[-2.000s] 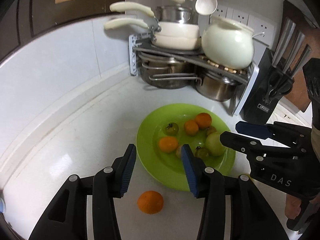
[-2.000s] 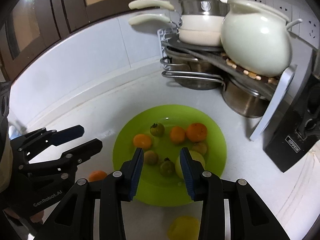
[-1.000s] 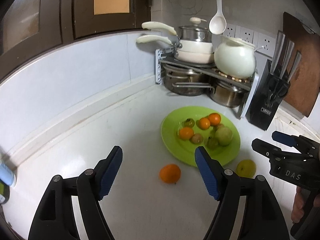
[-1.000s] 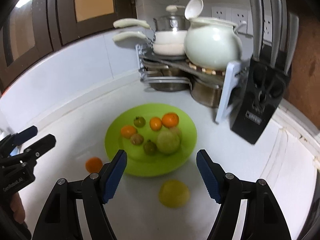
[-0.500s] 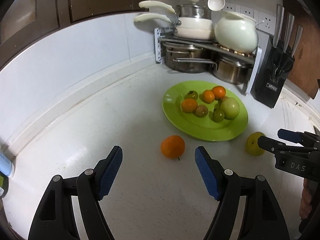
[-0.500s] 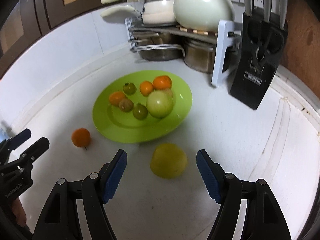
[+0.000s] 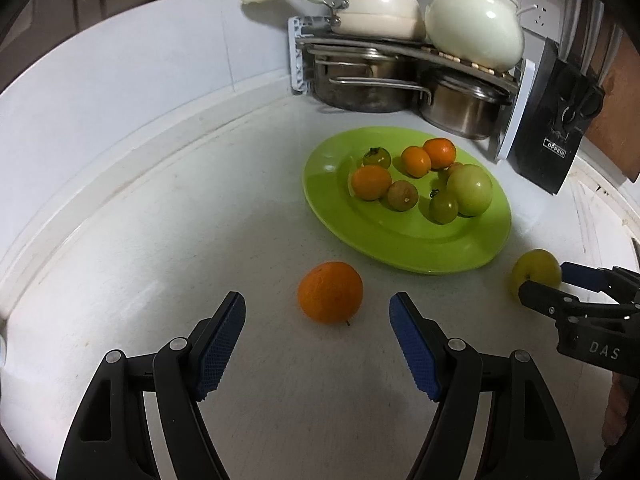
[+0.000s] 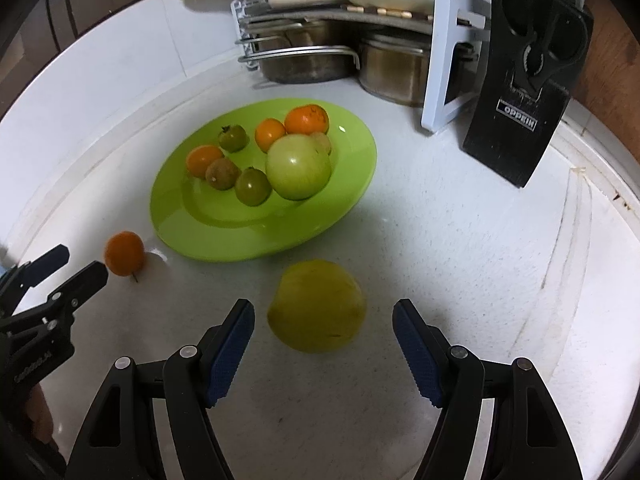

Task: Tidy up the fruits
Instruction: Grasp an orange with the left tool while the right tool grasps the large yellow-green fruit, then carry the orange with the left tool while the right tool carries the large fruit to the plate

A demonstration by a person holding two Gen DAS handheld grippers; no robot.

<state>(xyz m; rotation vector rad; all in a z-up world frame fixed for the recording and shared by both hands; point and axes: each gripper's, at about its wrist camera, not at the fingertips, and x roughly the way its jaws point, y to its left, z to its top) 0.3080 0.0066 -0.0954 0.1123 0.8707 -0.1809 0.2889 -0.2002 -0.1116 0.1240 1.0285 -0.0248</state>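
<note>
A green plate point(image 7: 404, 236) point(image 8: 344, 200) on the white counter holds several small fruits: oranges, green tomatoes and one large green fruit point(image 8: 298, 166). A loose orange point(image 7: 330, 292) point(image 8: 124, 253) lies on the counter in front of the plate, just ahead of my open left gripper point(image 7: 318, 328) and in line with its gap. A yellow-green fruit point(image 8: 316, 306) point(image 7: 536, 270) lies near the plate's right front edge, just ahead of my open right gripper point(image 8: 322, 328). No pad touches either fruit. Each gripper shows in the other's view.
A rack point(image 7: 400, 46) with steel pots, a white pan and a white ceramic pot stands in the back corner. A black knife block point(image 8: 524, 92) stands right of it. The backsplash wall runs along the left; a ridged white strip point(image 8: 580, 232) runs along the right side.
Both grippers have come down and closer to the counter; the orange and the yellow-green fruit now loom larger, just ahead of the open jaws. Neither fruit has moved.
</note>
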